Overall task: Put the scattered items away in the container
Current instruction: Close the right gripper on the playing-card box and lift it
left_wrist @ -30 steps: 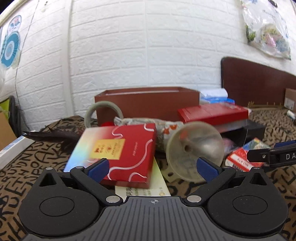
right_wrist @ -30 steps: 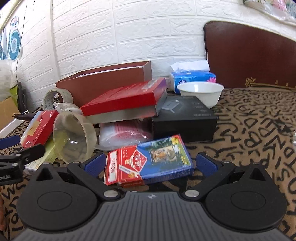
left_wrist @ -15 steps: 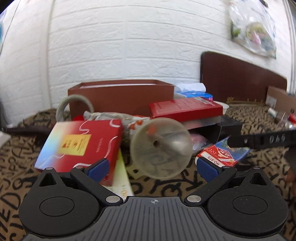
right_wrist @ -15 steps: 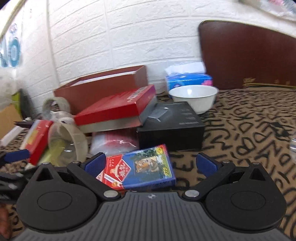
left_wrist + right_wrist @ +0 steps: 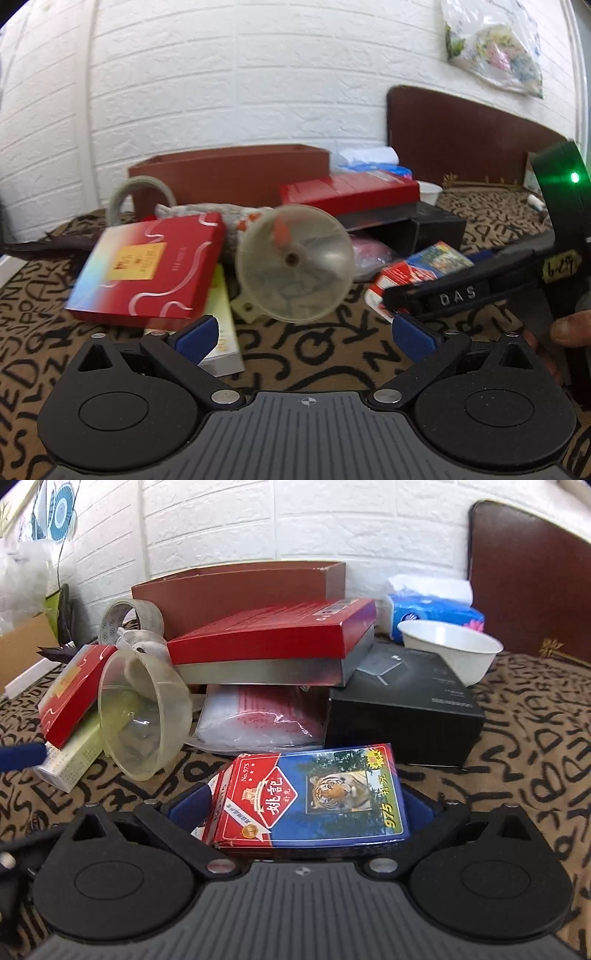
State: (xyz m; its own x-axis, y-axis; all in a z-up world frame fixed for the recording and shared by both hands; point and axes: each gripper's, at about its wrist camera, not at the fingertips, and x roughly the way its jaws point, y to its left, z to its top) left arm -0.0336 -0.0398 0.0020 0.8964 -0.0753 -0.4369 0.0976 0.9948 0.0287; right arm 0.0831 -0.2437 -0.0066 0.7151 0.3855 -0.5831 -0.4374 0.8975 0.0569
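Observation:
A playing-card box (image 5: 310, 794), red and blue with a tiger picture, lies on the patterned cloth between the fingers of my right gripper (image 5: 303, 805). Its jaws stand wide, one at each end of the box. From the left wrist view the same card box (image 5: 424, 269) sits behind the right gripper's finger (image 5: 454, 295). My left gripper (image 5: 304, 334) is open and holds nothing. Just ahead of it a clear plastic funnel (image 5: 293, 262) lies on its side. A flat red box (image 5: 147, 266) leans on a pale box (image 5: 225, 332). The brown open container (image 5: 229, 173) stands at the wall.
A tape roll (image 5: 129, 622), a red-and-silver box (image 5: 273, 638), a plastic bag (image 5: 258, 720), a black box (image 5: 406, 716), a white bowl (image 5: 450, 650) and a tissue pack (image 5: 432, 609) crowd the cloth. A dark headboard (image 5: 528, 583) rises at the right. A person's thumb (image 5: 569, 328) shows at the edge.
My right gripper has moved forward, so the card box now lies deep between its fingers. My left gripper has swung right and closer to the funnel.

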